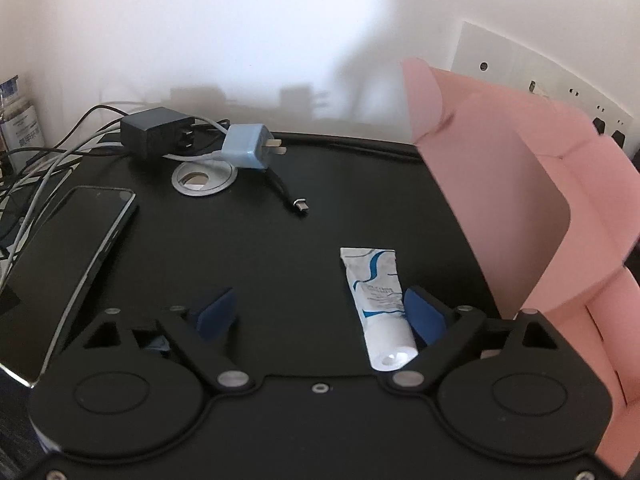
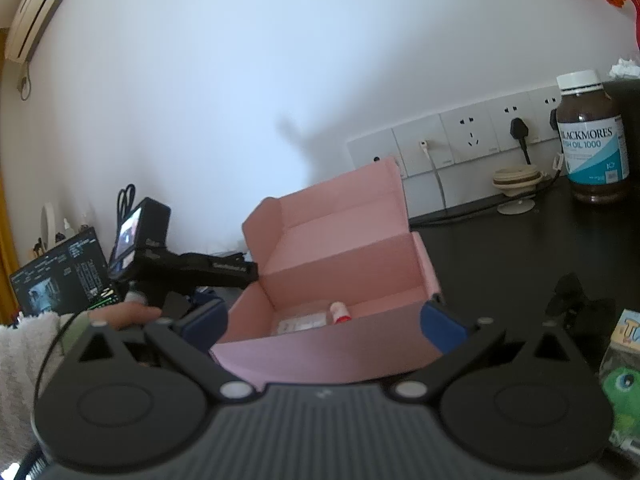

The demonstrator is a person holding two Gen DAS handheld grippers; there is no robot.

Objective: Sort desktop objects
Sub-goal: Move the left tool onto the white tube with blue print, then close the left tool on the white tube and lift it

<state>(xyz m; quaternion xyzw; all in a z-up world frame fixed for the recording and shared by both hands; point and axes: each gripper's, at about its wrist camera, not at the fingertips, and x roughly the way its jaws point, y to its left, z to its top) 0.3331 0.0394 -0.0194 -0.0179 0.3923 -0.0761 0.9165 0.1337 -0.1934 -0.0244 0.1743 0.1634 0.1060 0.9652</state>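
A white tube with blue print (image 1: 378, 300) lies on the black desk (image 1: 260, 264) between the fingers of my left gripper (image 1: 320, 312), close against the right blue pad (image 1: 422, 314). The left pad stands far from it, so this gripper is open. The pink cardboard box (image 1: 520, 200) stands open just right of the tube. In the right wrist view my right gripper (image 2: 326, 324) clasps the near end of the pink box (image 2: 340, 248), one pad at each front corner. Inside lie a small red-capped item (image 2: 340, 312) and a clear packet (image 2: 300, 324).
A phone (image 1: 68, 264) lies at the left. A blue charger (image 1: 244, 146), a black adapter (image 1: 154, 132), cables and a desk grommet (image 1: 204, 178) are at the back. A brown fish oil bottle (image 2: 592, 140), wall sockets (image 2: 472, 136), a laptop (image 2: 60, 280) and a green toy (image 2: 620, 388) surround the box.
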